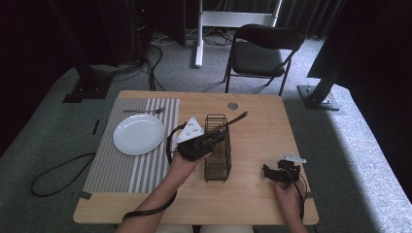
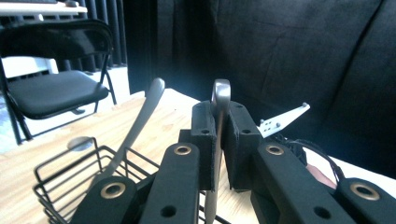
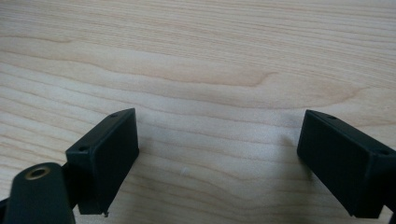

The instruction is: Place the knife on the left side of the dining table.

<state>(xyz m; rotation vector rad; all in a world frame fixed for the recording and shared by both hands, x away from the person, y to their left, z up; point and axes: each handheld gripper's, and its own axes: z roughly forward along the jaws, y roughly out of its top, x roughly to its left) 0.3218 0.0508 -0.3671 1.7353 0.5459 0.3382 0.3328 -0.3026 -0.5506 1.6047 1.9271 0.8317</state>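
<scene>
Wooden table with striped mat, plate, fork | our left gripper clamps a utensil handle upright above the wire basket, probably to lift it toward the mat | right gripper rests wide open, empty, aside.

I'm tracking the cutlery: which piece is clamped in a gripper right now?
The metal handle pinched upright between the left gripper jaws. The other utensil leans free in the wire basket, and the fork lies on the striped placemat.
</scene>
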